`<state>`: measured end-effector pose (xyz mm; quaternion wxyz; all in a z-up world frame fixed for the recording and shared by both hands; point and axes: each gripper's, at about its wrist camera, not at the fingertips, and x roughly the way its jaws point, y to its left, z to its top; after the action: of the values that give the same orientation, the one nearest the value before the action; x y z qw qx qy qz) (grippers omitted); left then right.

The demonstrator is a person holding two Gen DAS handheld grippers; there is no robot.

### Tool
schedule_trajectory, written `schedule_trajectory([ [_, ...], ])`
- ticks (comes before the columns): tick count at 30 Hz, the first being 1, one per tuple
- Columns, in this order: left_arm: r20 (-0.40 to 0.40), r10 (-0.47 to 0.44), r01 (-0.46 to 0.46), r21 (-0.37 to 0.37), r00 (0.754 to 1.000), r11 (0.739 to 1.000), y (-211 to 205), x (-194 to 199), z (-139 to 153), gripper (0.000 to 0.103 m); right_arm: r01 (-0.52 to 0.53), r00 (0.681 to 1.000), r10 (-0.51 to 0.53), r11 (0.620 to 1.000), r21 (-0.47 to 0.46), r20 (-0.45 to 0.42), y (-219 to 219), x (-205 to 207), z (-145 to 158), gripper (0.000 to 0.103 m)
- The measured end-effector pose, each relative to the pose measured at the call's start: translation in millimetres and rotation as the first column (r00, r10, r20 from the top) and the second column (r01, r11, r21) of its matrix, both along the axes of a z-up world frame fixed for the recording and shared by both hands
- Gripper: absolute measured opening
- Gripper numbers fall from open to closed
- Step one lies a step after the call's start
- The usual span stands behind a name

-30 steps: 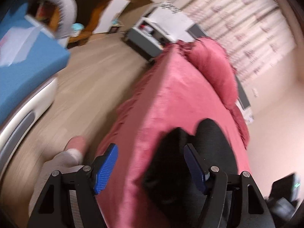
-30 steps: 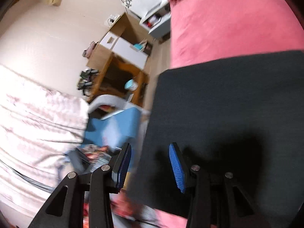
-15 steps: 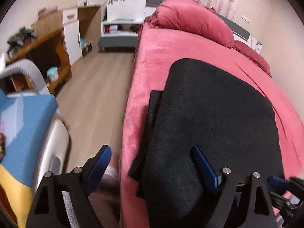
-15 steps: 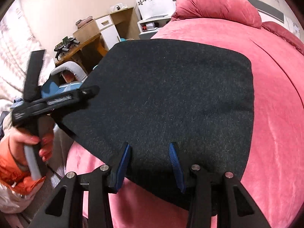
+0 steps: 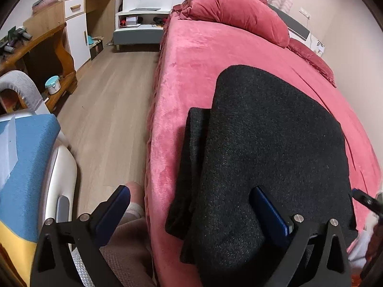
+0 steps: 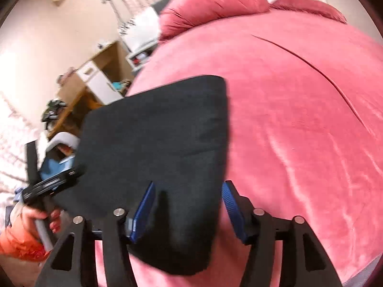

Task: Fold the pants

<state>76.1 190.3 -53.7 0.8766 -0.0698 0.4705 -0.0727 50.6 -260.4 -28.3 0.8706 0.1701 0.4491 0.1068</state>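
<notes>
Lying folded on the pink velvet-covered bed [image 5: 201, 55], the black coarse-knit pants [image 5: 270, 148] sit near its left edge. Left tool [image 5: 194, 212] spread wide, holding nothing. Right tool [image 6: 188, 211] likewise parted over the pants' near corner.

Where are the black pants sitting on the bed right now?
The folded black pants lie on the pink bedspread near the foot, along its floor-side edge, below the pillow; the open left gripper straddles their near-left corner.
</notes>
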Motion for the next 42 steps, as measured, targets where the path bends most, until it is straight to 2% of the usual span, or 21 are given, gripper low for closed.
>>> schedule_trajectory([
  [9, 0.029, -0.069, 0.067, 0.054, 0.997, 0.996, -8, 6, 2, 0.103, -0.031, 0.997, 0.039, 0.993, 0.11, -0.074, -14, 46, -19, 0.067],
  [17, -0.018, -0.095, 0.095, -0.016, 0.995, 0.995, -7, 21, -7, 0.103, -0.048, 0.991, 0.074, 0.972, 0.23, -0.108, -25, 60, -42, 0.07],
  [22, -0.037, -0.13, 0.127, -0.068, 0.991, 0.99, -8, 28, -13, 0.103, -0.066, 0.991, 0.094, 0.959, 0.275, -0.091, -35, 56, -50, 0.07],
  [28, -0.116, -0.194, 0.168, -0.204, 0.974, 0.964, -6, 46, -27, 0.103, -0.128, 0.984, 0.157, 0.953, 0.276, -0.086, -31, 65, -52, 0.075],
  [32, -0.133, -0.246, 0.209, -0.242, 0.96, 0.948, -7, 55, -32, 0.103, -0.156, 0.98, 0.184, 0.951, 0.266, -0.082, -21, 74, -54, 0.082],
  [37, -0.119, -0.288, 0.255, -0.231, 0.95, 0.939, -13, 63, -35, 0.103, -0.171, 0.979, 0.193, 0.955, 0.244, -0.068, -13, 81, -52, 0.084],
  [39, -0.091, -0.293, 0.269, -0.205, 0.952, 0.941, -16, 61, -32, 0.103, -0.169, 0.98, 0.188, 0.958, 0.233, -0.063, -11, 80, -51, 0.081],
  [41, -0.062, -0.289, 0.275, -0.174, 0.955, 0.945, -18, 56, -29, 0.103, -0.165, 0.982, 0.18, 0.967, 0.194, -0.06, -7, 77, -46, 0.075],
  [42, -0.054, -0.288, 0.276, -0.167, 0.956, 0.946, -20, 54, -28, 0.101, -0.163, 0.983, 0.176, 0.969, 0.184, -0.054, -4, 75, -42, 0.068],
])
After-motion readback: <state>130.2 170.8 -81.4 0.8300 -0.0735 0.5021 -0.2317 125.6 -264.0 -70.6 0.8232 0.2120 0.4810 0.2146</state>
